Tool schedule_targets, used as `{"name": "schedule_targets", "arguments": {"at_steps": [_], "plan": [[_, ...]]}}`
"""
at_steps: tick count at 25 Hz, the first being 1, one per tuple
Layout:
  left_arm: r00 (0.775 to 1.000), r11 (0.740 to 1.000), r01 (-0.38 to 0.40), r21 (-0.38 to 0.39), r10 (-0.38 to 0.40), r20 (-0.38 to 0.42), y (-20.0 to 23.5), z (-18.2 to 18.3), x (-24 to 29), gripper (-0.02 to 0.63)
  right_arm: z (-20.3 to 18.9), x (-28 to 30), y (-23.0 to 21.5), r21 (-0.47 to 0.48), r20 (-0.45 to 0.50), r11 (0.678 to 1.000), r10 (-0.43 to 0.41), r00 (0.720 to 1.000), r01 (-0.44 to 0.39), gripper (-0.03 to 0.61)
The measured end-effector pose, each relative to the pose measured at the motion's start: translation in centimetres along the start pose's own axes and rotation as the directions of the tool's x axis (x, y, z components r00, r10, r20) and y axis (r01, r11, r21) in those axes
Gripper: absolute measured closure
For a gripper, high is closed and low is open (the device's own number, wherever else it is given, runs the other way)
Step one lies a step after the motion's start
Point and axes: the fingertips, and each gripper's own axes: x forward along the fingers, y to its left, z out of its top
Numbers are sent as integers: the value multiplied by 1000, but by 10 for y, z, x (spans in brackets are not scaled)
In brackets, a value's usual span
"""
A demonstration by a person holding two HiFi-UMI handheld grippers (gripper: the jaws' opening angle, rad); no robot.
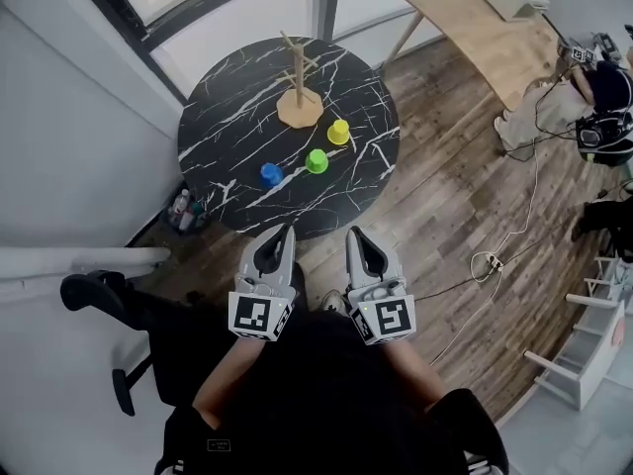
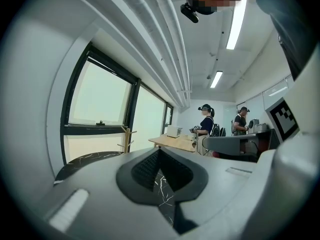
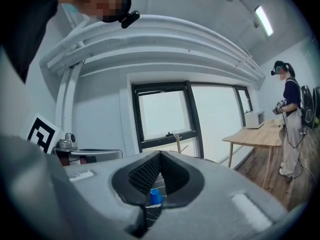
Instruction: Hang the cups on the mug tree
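Head view: a round black marbled counter (image 1: 227,117) carries a wooden mug tree (image 1: 300,95) and three cups. The yellow cup (image 1: 339,133) stands just beside the tree's base, the green cup (image 1: 316,161) nearer the person, and the blue cup (image 1: 271,174) to the green one's left. All three sit on the counter, apart from each other, with none on the tree. The left tongs (image 1: 288,229) and right tongs (image 1: 354,233) are held side by side at the counter's near edge, each pointing toward the cups. Each carries a cube with a black-and-white square marker.

Left gripper view: the left tongs' jaws are pressed together with nothing between them. Past them lie the counter's marbled top and the tree against the window. Two people (image 2: 206,121) stand farther off by a wooden counter (image 2: 175,142).

Right gripper view: these jaws are also closed and empty. The blue cup shows through the notch under the pads, well beyond them. The tree's top pokes above the jaws.
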Motion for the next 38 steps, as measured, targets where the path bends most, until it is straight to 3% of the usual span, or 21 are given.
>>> {"name": "schedule_targets", "arguments": {"at_steps": [17,27,38], "plan": [[998,998,43,-50,-45,-33,131,5,38,615,-20,122,23,-17,-91,994,-106,990,105,580],[997,995,68,-71,-71,-41,157,-2,48,615,-39,149,18,-26,-151,986,-167,974,165,580],[994,996,30,-84,-38,-101,174,-29,74,615,-69,184,-4,-25,-225,989,-151,963,149,578]]}}
